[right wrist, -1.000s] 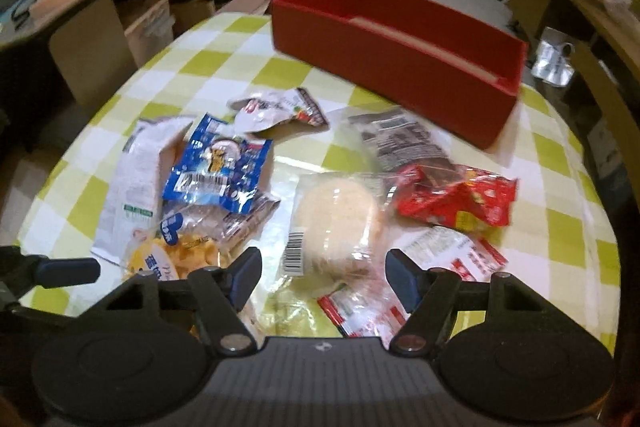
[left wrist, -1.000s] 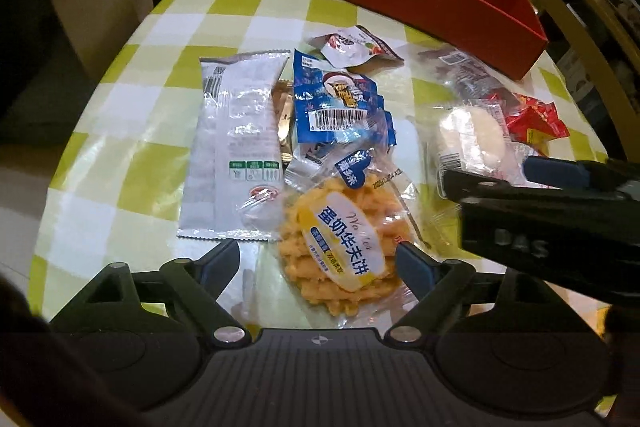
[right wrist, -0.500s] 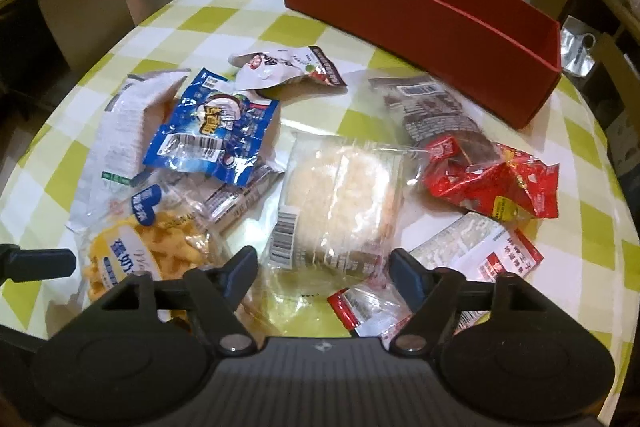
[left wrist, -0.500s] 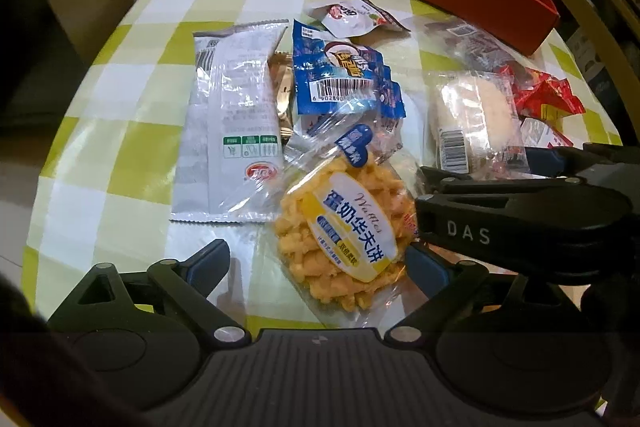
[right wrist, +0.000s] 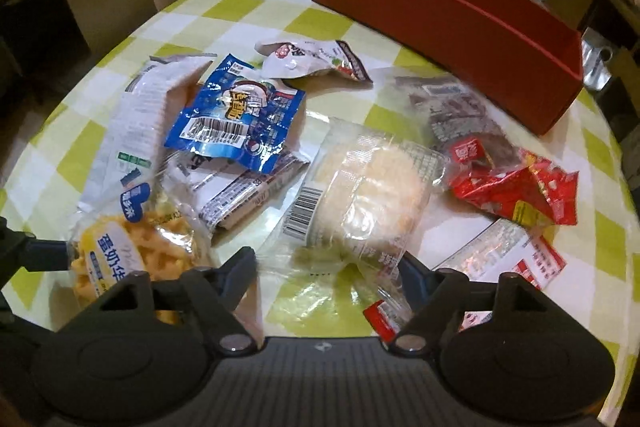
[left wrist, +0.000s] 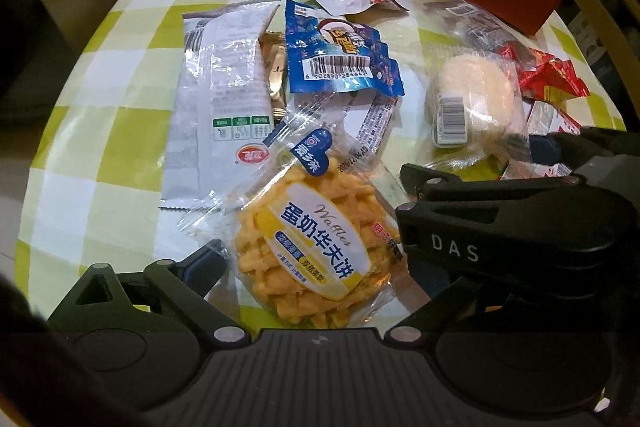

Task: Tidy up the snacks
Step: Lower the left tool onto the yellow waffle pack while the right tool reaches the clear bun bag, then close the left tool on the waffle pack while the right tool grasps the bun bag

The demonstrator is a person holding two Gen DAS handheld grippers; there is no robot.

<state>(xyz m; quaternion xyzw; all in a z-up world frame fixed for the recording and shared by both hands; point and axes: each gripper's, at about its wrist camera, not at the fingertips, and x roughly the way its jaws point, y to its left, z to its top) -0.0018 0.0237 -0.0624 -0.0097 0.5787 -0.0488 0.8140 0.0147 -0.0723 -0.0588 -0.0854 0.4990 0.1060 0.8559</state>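
Several snack packs lie on a green-checked table. My left gripper (left wrist: 312, 263) is open, its fingers on either side of a yellow waffle pack (left wrist: 316, 247), low over it. My right gripper (right wrist: 326, 267) is open around the near end of a clear-wrapped white bun (right wrist: 368, 195); the bun also shows in the left wrist view (left wrist: 476, 95). The right gripper's body (left wrist: 516, 227) hides the left gripper's right finger. A red box (right wrist: 448, 19) stands open at the far side. The waffle pack also shows in the right wrist view (right wrist: 128, 259).
A blue pack (right wrist: 236, 123), a long white pack (left wrist: 224, 99), a small white pouch (right wrist: 312, 59), a dark pack (right wrist: 452, 107), red packs (right wrist: 520, 191) and a white-red pack (right wrist: 516, 259) lie spread about. Chairs and shelves surround the table.
Both grippers have moved forward and down toward the snacks. The left now straddles the waffle pack; the right now straddles the bun's near end.
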